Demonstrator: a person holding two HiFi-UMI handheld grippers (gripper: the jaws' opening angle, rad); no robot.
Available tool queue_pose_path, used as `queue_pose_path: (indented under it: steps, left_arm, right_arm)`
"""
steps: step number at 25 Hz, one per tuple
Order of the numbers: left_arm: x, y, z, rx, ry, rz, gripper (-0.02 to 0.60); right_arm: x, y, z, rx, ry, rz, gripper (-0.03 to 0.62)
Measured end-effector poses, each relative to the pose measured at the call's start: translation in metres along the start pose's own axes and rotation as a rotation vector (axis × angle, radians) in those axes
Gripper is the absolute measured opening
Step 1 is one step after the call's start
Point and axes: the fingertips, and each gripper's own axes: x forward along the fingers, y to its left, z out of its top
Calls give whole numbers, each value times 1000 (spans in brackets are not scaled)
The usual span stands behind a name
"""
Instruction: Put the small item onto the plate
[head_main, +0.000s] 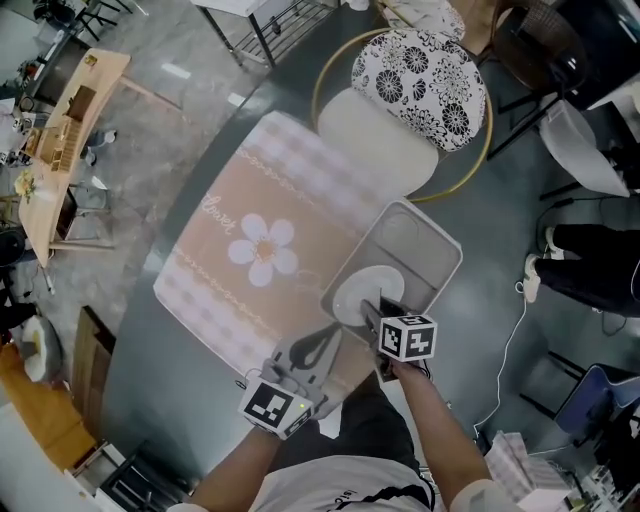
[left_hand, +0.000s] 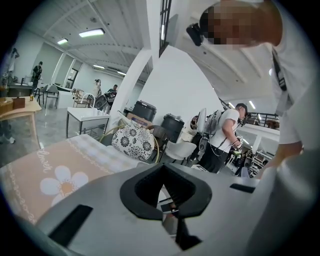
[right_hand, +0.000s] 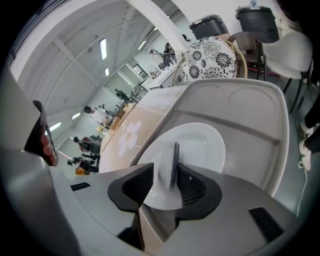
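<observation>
A small flat item, pale with a dark edge, stands on edge between the jaws of my right gripper. It leans on the right pad, with a thin gap on the left, so the jaws are open around it. It hangs just over the near edge of a white plate, which lies in a grey tray. The head view shows the right gripper at the near rim of the plate in the tray. My left gripper is shut and empty, just left of the tray.
A pink placemat with a white flower covers the table left of the tray. A chair with a floral cushion stands at the far side. A wooden table is far left, and people stand in the background.
</observation>
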Motion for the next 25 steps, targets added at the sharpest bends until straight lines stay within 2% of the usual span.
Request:
queue_pose_path:
  steps: [5,8,11,15,19,22,25]
  left_arm:
    - [-2,0,1,-14,4,-6,6]
    - [-4,-4,1,-24,11,-27,6]
    - [-8,-8,2,-23,10,-44,6]
    - [-18,-18,7,-33,26,-80,6]
    - [-35,-26,19,-42,24,-129,6]
    - [-57,-33,30,-26,5,-148,6]
    - [-77,-42,42,-9,-1,-168,6]
  right_arm:
    - [-6,-8,12,-192,-10,-146,161]
    - [-16,-12,20,-231,-39,-204,173]
    - [-35,-6,32,-235,-94,-220,173]
    - [-69,22,44,-235,-173,-188,172]
    - [-105,72,59,-209,-291,-85,167]
    - [-137,117,70,-209,-399,-15,98]
    - [-170,161,81,-253,-502,24,73]
